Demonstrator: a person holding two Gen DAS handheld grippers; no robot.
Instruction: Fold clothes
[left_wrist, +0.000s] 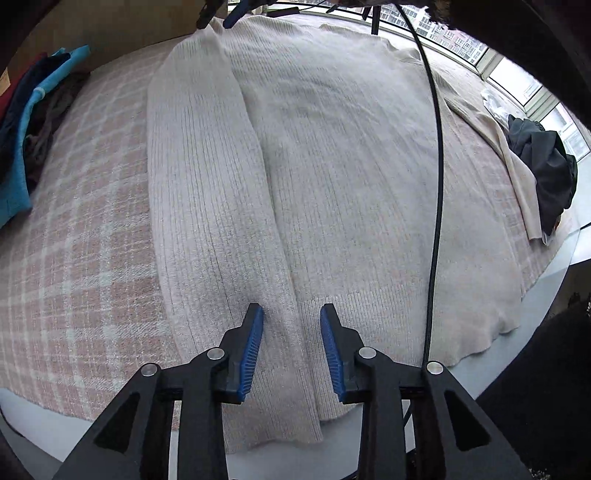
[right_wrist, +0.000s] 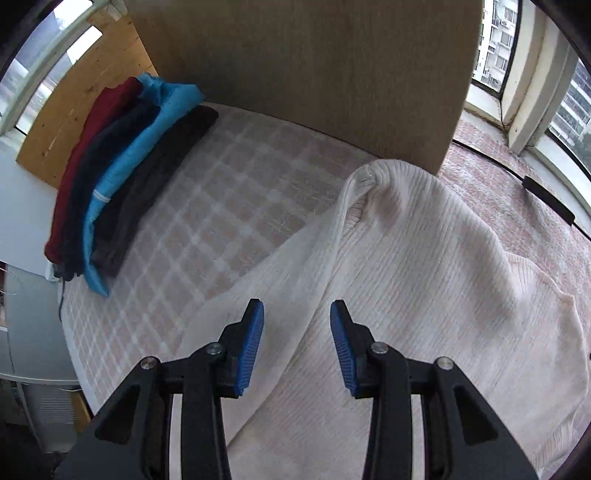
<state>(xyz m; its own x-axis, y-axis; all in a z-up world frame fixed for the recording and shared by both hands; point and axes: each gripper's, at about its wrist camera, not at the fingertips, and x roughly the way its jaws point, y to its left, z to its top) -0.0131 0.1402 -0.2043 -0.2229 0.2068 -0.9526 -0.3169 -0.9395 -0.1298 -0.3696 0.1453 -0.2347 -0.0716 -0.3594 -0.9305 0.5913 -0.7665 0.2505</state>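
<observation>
Cream ribbed sweater (left_wrist: 332, 166) lies flat on the checked bedspread (left_wrist: 74, 258), sleeve folded inward.

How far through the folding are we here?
Done: a stack of folded red, navy, blue and dark clothes lies by the bed's edge. In hand: the cream ribbed knit sweater, one sleeve laid alongside its body; both tongs, left and right, are open above it. Left: the remaining folds, plus the dark heap.

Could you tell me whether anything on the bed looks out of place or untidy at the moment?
Mostly tidy. The dark garment lies crumpled in a heap at the bed's far edge, unlike the neat folded stack. The cream sweater is spread out, one sleeve folded in.
</observation>
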